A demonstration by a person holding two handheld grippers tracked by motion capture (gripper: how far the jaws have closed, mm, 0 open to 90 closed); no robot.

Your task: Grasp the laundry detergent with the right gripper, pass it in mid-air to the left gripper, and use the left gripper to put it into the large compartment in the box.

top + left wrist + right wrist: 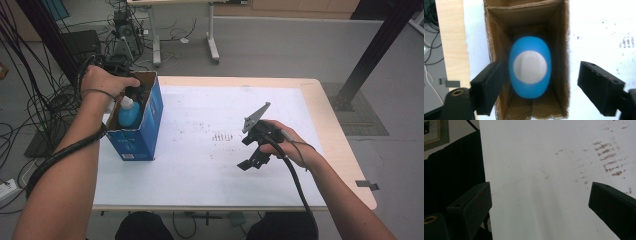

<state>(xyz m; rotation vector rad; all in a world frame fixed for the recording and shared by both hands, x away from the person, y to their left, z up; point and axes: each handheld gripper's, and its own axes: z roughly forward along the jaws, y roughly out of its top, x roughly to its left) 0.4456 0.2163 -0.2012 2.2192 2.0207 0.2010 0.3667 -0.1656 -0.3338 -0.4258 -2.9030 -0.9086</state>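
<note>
Now, by parts:
Box: an open carton (142, 127), blue outside and brown inside, stands at the left edge of the table (330, 125), on the white sheet (210, 165).
Bottle: a blue bottle (529, 67) with a white cap (530, 67) stands upright inside the box; in the left gripper view it is blurred, so whether it touches the walls I cannot tell.
Left gripper: it hangs over the box mouth (539, 82), pointing down; jaws apart, one over the left box wall, the other outside the right wall, neither pressing the bottle.
Right gripper: it is held above the sheet (254, 159), well apart from the box; jaws wide apart, nothing between them.
In the way: the box walls flank the bottle closely on both sides.
Around: brown smudges (610, 160) mark the sheet; cables (30, 105) lie on the floor left of the table.
</note>
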